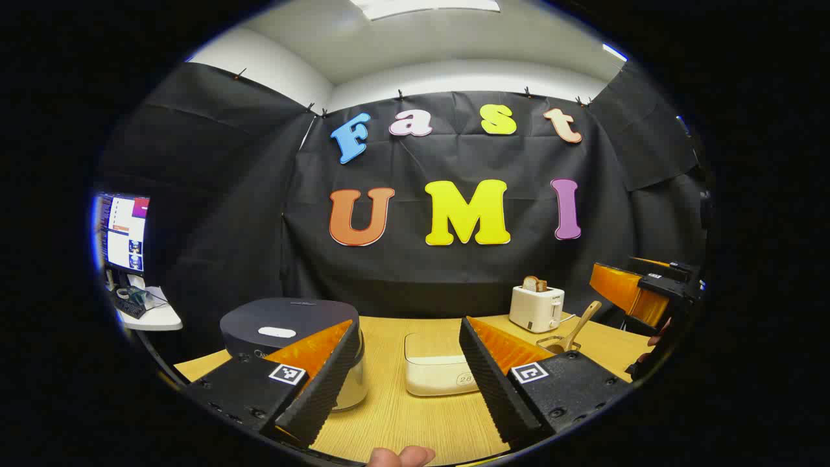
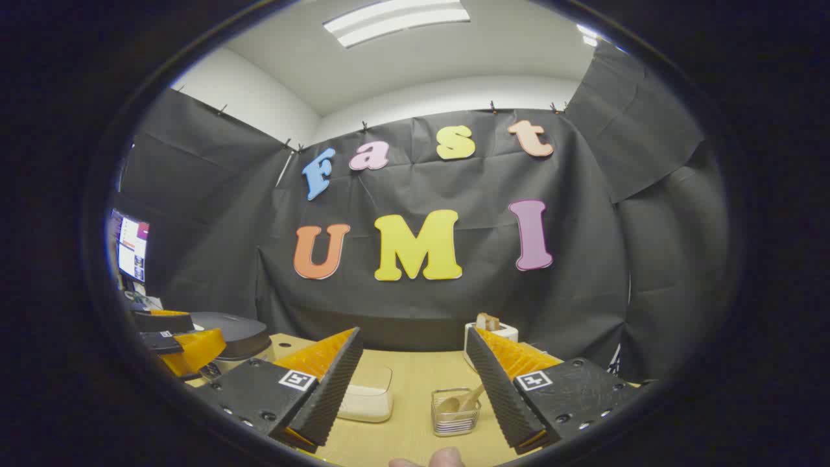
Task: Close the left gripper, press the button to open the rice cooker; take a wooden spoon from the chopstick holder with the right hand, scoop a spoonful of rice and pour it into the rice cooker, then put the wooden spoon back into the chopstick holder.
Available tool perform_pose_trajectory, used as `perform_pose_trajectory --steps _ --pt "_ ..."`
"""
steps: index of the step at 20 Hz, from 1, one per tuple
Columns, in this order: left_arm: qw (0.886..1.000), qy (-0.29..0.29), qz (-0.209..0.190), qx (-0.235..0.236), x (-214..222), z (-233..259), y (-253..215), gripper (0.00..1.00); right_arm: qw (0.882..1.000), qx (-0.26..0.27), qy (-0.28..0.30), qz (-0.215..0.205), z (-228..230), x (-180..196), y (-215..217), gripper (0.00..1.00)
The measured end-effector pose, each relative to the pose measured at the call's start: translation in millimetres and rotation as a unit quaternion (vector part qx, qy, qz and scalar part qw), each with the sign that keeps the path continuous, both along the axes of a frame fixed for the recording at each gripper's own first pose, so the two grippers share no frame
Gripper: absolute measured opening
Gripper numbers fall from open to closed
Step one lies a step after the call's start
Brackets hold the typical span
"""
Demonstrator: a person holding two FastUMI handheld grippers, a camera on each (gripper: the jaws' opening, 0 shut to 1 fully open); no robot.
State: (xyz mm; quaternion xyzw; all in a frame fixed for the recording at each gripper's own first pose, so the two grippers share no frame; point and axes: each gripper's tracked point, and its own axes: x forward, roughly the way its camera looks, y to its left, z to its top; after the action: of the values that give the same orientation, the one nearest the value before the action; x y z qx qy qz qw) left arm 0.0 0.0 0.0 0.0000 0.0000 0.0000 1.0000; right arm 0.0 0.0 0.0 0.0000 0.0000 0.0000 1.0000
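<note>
Left tongs (image 1: 408,383): apart, empty.
Right tongs (image 2: 415,389): apart, empty.
Cooker (image 1: 285,327): lid down.
Spoon (image 2: 462,402): in holder (image 2: 456,415).
Progress: nothing done yet.

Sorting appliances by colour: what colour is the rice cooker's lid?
The rice cooker lid is dark grey, clearest in the left gripper view.

Surface: wooden table (image 1: 415,415)
Left part: dark rice cooker (image 1: 285,331), lid down
Middle: shallow cream container (image 1: 434,373)
Back right: white toaster (image 1: 537,308) holding bread
Near toaster: clear chopstick holder (image 2: 456,412) with wooden spoon (image 2: 463,402) leaning in it
</note>
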Motion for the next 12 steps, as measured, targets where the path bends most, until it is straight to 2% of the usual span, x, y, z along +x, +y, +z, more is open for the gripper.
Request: perform_pose_trajectory --steps 12 --pt "1.000 -0.001 0.001 0.002 -1.2 0.8 2.0 0.99 1.000 0.001 -0.005 0.002 1.9 0.1 0.9 0.95"
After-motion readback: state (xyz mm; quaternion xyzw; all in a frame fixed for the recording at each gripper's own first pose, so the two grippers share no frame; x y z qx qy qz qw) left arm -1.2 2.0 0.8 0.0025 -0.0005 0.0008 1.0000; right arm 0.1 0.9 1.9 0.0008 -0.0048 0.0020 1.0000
